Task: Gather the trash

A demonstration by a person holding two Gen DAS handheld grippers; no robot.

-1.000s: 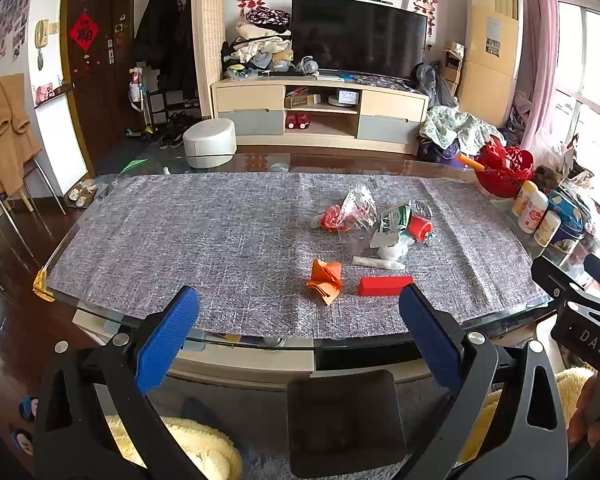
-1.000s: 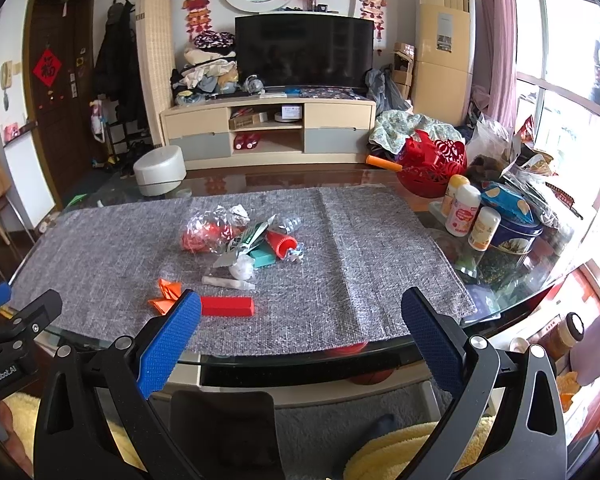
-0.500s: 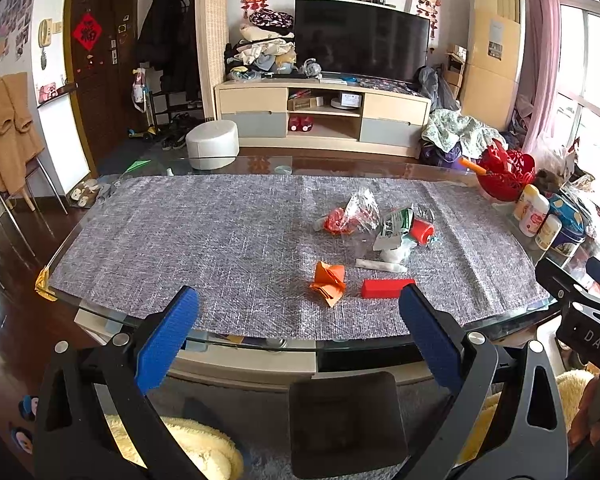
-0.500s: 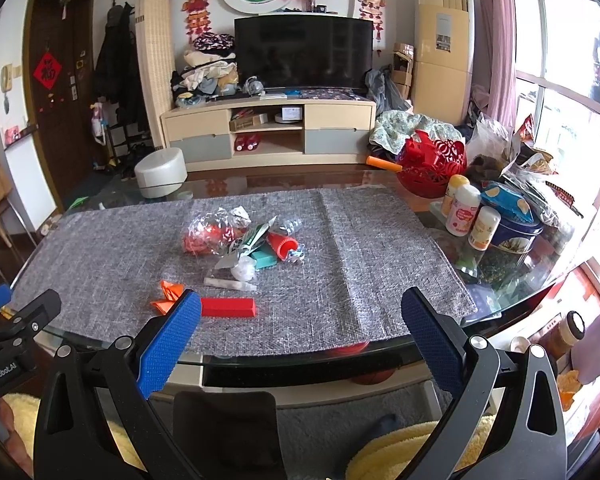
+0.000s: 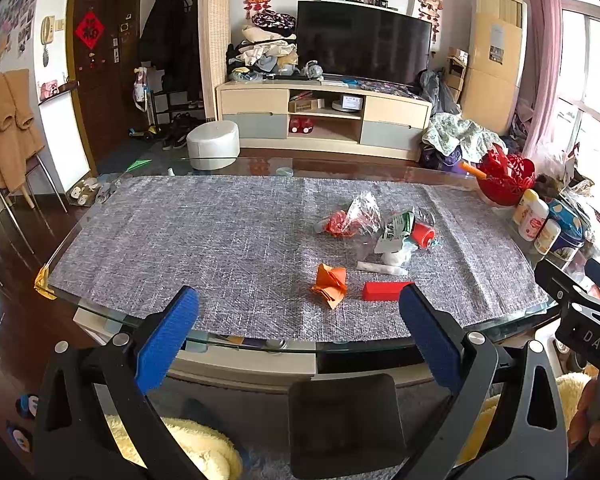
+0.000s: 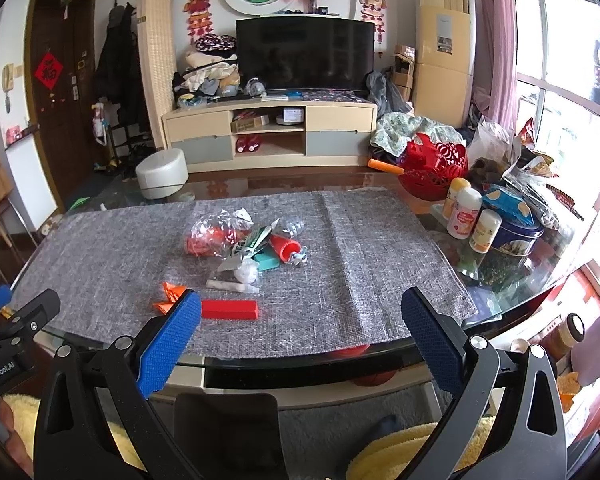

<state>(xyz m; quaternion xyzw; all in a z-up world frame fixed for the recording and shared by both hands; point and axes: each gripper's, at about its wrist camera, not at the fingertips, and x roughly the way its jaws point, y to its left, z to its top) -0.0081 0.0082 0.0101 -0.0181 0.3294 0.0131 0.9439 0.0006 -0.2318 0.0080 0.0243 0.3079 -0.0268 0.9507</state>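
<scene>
Trash pile (image 5: 380,236) on cloth (image 5: 220,240) right of centre; bottles (image 5: 534,220) at table's right edge.

A big black TV (image 6: 304,54) sits on a long wooden cabinet (image 6: 268,138) by the far wall. A round white stool (image 6: 162,172) stands on the floor in front of it. A grey cloth (image 5: 228,248) covers the glass table (image 5: 380,166). A red basket (image 6: 434,166) and 3 small bottles (image 6: 466,216), maybe for lotion, stand at the table's right end.
</scene>
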